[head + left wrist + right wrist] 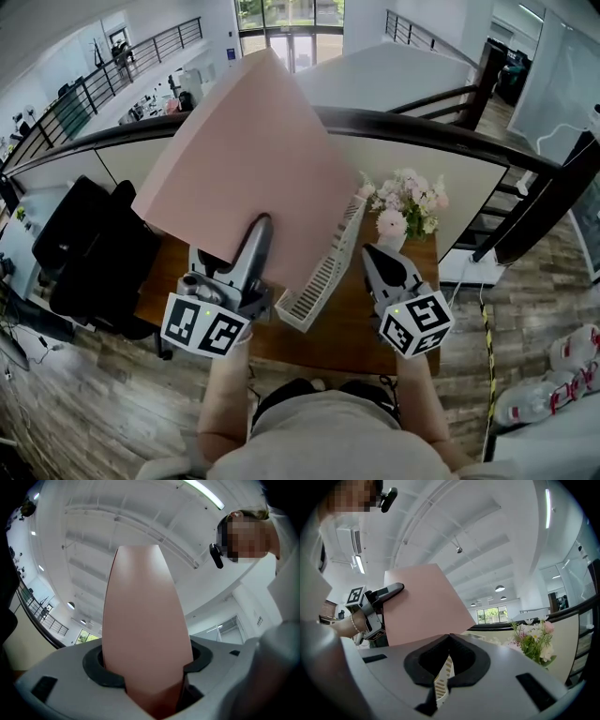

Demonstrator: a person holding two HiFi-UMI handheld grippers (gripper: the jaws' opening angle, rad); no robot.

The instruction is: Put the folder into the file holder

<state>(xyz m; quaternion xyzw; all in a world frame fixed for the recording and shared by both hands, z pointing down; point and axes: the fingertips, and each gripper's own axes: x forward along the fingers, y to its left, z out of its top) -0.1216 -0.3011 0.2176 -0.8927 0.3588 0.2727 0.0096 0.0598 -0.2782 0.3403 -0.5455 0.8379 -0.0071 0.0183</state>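
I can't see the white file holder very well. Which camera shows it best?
The head view: the file holder shows its whole slatted side there, beside the pink folder. The right gripper view shows only a thin slatted strip of it, low in the middle. The left gripper view shows none of it.

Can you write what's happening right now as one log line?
left gripper: jaws shut on folder, held up | right gripper: jaws shut on file holder wall | folder: not yet inside
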